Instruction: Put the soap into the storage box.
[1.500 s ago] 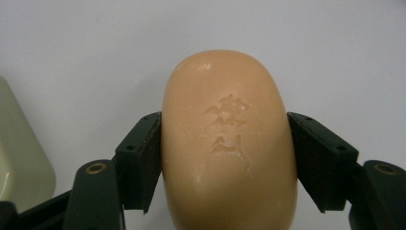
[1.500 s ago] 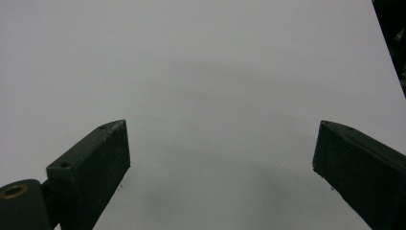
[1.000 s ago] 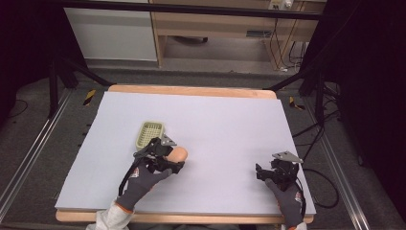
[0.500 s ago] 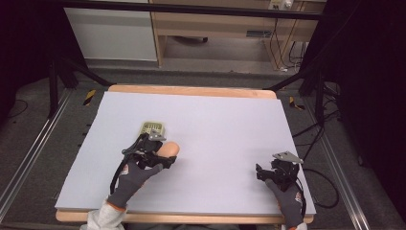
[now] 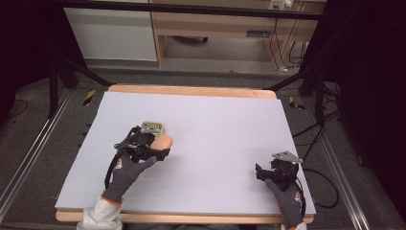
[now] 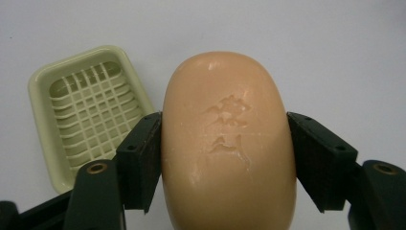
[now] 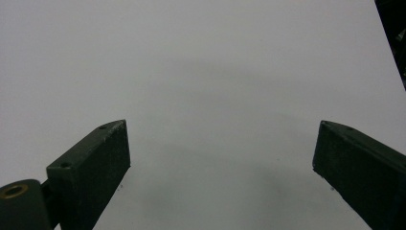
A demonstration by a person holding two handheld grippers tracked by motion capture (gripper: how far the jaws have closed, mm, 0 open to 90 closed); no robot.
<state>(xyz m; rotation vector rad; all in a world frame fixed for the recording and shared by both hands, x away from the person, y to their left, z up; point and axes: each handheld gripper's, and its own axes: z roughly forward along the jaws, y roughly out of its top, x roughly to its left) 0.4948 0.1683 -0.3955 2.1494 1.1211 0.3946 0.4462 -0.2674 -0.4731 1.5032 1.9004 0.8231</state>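
A: Starting with the high view, item one: left gripper (image 5: 154,143), held in a gloved left hand (image 5: 125,170), at the near-left part of the pale table (image 5: 225,124). State?

B: Closed on a peach-coloured soap bar (image 5: 163,142). The bar sticks out past the jaws toward the table's middle. Item two: soap dish (image 5: 154,127), pale green, lying just beyond the gripper and partly covered by it. Whether bar and dish touch cannot be told from above.

A: Item three?

B: Right gripper (image 5: 269,173), in a gloved right hand (image 5: 288,199), near the table's front right corner, well apart from the soap. A grey three-cornered plate sits on top of it. Its jaw gap is too small here to judge.

A: Left gripper view, then.

B: Left gripper (image 6: 225,148): both black pads press the long sides of the soap bar (image 6: 229,143), one on each flank. The bar is rounded, with a stamped mark on its upper face and a few scuffs. Soap dish (image 6: 86,112): rectangular, rounded corners, slotted grid floor, nothing in it. It lies on the table (image 6: 335,52) to the left of the bar in this view, its near corner hidden behind the left jaw.

A: Right gripper view?

B: Right gripper (image 7: 221,158): jaws spread wide, nothing between them. Bare table (image 7: 201,67) surface beneath, faintly shadowed; a dark edge shows at the upper right corner.
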